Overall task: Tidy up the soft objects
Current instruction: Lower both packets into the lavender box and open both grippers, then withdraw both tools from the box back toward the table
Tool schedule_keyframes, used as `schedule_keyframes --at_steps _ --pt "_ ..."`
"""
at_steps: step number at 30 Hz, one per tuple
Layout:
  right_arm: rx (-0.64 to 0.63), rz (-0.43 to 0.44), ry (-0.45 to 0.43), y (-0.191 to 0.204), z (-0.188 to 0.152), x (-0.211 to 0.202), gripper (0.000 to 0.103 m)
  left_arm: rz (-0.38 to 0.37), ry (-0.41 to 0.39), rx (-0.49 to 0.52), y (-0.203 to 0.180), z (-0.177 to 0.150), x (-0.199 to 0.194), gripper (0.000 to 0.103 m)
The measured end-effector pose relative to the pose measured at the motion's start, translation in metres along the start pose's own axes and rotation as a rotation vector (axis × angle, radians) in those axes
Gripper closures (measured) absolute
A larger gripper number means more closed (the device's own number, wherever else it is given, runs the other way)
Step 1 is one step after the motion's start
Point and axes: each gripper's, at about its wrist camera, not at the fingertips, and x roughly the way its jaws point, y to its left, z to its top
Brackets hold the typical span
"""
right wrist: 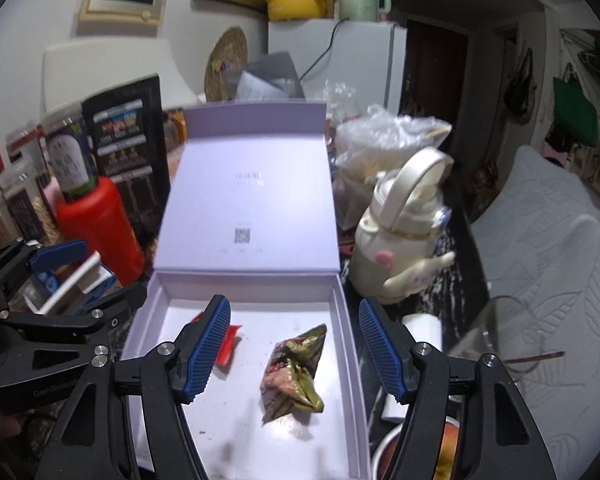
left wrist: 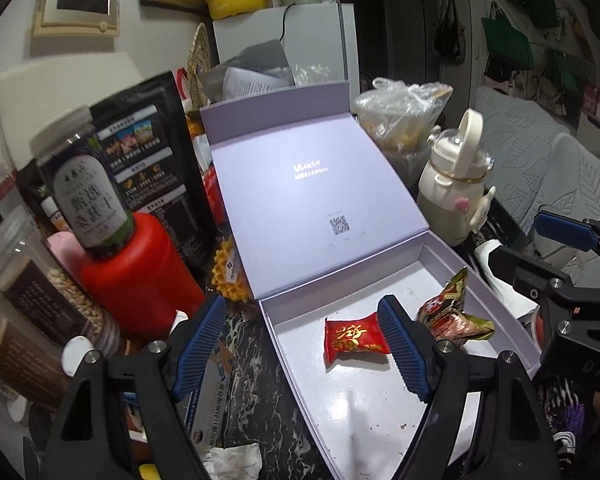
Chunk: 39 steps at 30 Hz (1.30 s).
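Two soft packets (right wrist: 296,372) are seen lying in the lavender box (right wrist: 350,344); both grippers (right wrist: 294,348) are held released, so another item must be fetched.

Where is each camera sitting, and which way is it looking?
Left wrist: sits on the left claw, looking down into the open box at the red candy; its own open fingers show, plus the right claw at the edge.
Right wrist: sits on the right claw, over the crumpled wrapper; its open fingers and the left claw show.
Both share: box, both sweets, red bottle, cream flask.
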Motion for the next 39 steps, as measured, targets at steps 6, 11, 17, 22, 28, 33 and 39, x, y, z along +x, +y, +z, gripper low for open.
schedule_keyframes --at_steps 6,11,17,22,28,33,39 --pt "-0.004 -0.011 -0.061 0.004 0.008 -0.041 0.035 -0.005 -0.071 0.002 0.000 0.007 -0.042 0.024" --pt "0.001 -0.018 -0.097 0.006 0.012 -0.072 0.033 -0.001 -0.124 0.007 0.000 0.011 -0.074 0.024" --pt "-0.018 -0.023 -0.148 0.013 0.010 -0.110 0.030 -0.023 -0.161 0.006 -0.001 0.011 -0.104 0.024" --pt "-0.002 -0.044 -0.170 0.013 0.006 -0.137 0.024 -0.041 -0.193 0.006 -0.003 0.007 -0.128 0.017" --pt "0.013 -0.063 -0.215 0.011 -0.002 -0.166 0.017 -0.033 -0.259 0.027 -0.007 0.000 -0.159 0.001" --pt "0.024 -0.078 -0.237 0.009 -0.014 -0.187 0.012 -0.044 -0.278 0.051 -0.011 -0.006 -0.175 0.001" --pt "0.034 -0.098 -0.257 0.006 -0.031 -0.212 0.009 -0.089 -0.311 0.067 -0.014 -0.016 -0.196 0.001"
